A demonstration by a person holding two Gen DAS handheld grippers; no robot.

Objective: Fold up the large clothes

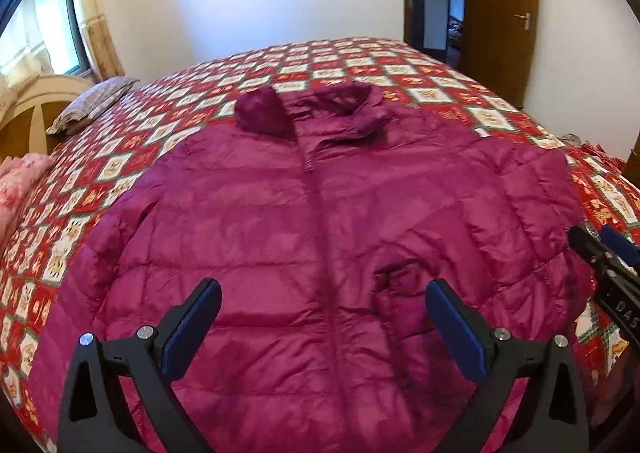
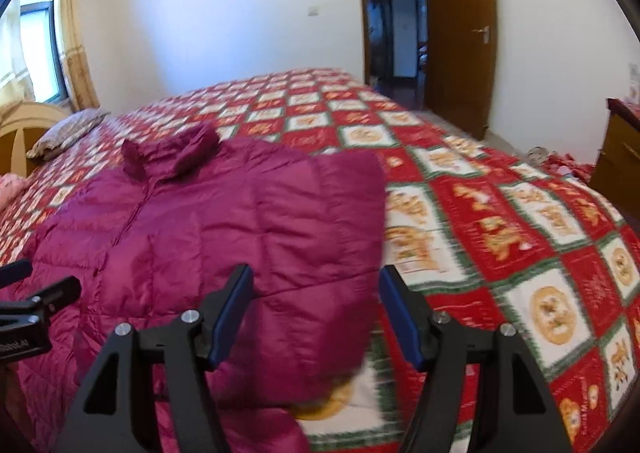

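While the pillow [image 1: 92,103] sits far off at the left by the headboard, the magenta puffer jacket [image 1: 320,221] lies front up on the bed [image 1: 400,69], collar away, hem nearest, long axis running from the cameras toward the far wall. Left claw [image 1: 322,327] hangs spread and empty above the hem; right claw [image 2: 316,317] is also spread, straddling the jacket's right edge without pinching. Judged soft, light, slippery and springy, it is best taken at a sleeve or side seam.

Home bedroom: large bed under red-and-white patterned quilt [image 1: 360,65], grey patterned pillow [image 1: 92,105] by wooden headboard [image 1: 28,117], beige curtained window [image 1: 60,25], brown wooden door [image 1: 500,13].
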